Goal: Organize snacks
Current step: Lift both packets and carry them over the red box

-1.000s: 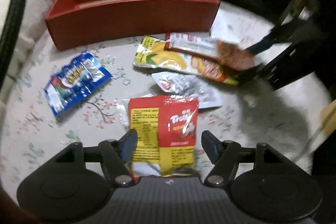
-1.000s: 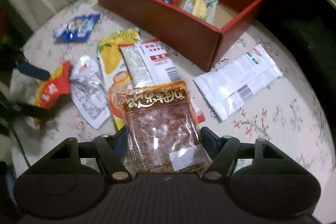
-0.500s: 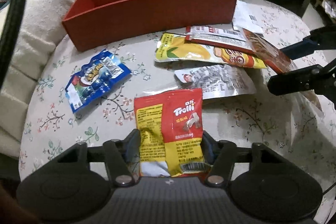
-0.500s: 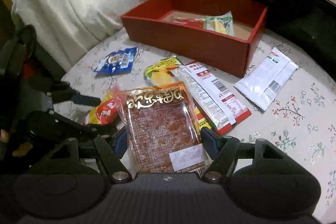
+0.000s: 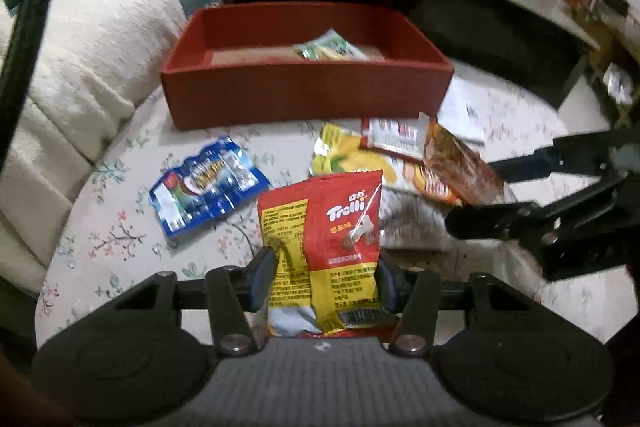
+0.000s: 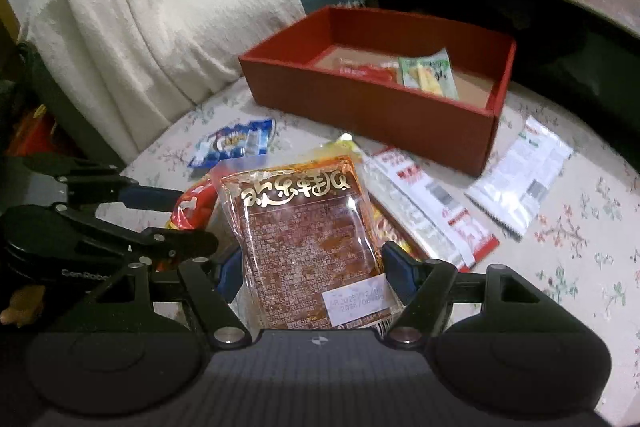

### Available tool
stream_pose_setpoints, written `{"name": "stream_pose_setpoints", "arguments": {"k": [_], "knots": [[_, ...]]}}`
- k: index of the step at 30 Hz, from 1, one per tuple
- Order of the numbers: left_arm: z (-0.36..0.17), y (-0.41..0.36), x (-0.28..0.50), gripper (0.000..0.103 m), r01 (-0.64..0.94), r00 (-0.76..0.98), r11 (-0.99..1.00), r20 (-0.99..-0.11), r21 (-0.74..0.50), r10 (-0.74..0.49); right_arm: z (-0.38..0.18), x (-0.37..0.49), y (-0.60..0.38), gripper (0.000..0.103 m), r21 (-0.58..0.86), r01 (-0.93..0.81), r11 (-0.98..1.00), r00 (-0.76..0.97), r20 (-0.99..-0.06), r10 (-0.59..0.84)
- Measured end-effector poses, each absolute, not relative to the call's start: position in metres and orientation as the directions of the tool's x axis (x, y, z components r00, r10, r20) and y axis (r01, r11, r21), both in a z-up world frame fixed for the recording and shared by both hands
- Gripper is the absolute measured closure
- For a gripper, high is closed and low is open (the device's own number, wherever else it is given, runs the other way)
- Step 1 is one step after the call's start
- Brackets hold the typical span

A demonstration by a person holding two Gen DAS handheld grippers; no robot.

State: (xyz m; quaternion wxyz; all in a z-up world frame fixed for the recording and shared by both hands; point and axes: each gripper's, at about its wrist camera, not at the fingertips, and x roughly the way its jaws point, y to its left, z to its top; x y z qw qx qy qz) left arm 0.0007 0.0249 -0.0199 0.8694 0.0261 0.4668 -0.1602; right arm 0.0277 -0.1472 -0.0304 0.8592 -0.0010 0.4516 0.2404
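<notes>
My left gripper (image 5: 323, 269) is shut on a red and yellow Trolli bag (image 5: 320, 227) and holds it above the table. My right gripper (image 6: 308, 269) is shut on a clear brown snack pack (image 6: 304, 231) with gold writing, also lifted; it shows at the right of the left wrist view (image 5: 460, 163). The red box (image 5: 304, 91) stands at the back of the table and holds a green packet (image 6: 430, 73) and a red one (image 6: 360, 69). On the table lie a blue packet (image 5: 204, 187), a yellow mango bag (image 5: 348, 155) and a red and white packet (image 6: 432, 203).
A white packet (image 6: 520, 171) lies to the right of the box. A cream blanket (image 6: 132, 39) covers the seat at the left. A dark low shelf (image 5: 440, 7) stands behind the box. The tablecloth (image 6: 580, 247) is floral.
My left gripper closed on the Trolli bag and lifted it off the table. Both grippers rose and tilted up, so the box now sits farther ahead.
</notes>
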Motion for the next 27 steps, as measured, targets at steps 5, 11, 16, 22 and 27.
{"name": "stream_pose_setpoints", "arguments": {"k": [5, 11, 16, 22, 27], "knots": [[-0.012, 0.029, 0.011, 0.057, 0.268, 0.539, 0.957, -0.805, -0.113, -0.246, -0.020, 0.034, -0.144, 0.027, 0.209, -0.383, 0.900, 0.533, -0.746, 0.400], [0.006, 0.024, 0.028, 0.057, 0.224, 0.616, 0.973, -0.766, -0.056, -0.186, -0.006, 0.044, -0.151, 0.027, 0.221, -0.331, 0.918, 0.605, -0.696, 0.386], [0.011, 0.019, 0.044, 0.057, 0.210, 0.627, 0.976, -0.757, -0.063, -0.184, 0.005, 0.052, -0.155, 0.027, 0.231, -0.298, 0.926, 0.654, -0.658, 0.374], [0.020, 0.012, 0.062, 0.057, 0.204, 0.651, 0.978, -0.740, -0.044, -0.169, 0.011, 0.062, -0.153, 0.027, 0.224, -0.268, 0.937, 0.692, -0.632, 0.349], [0.021, 0.009, 0.076, 0.057, 0.194, 0.660, 0.980, -0.734, -0.040, -0.161, 0.015, 0.072, -0.154, 0.027, 0.230, -0.244, 0.942, 0.717, -0.611, 0.335]]}}
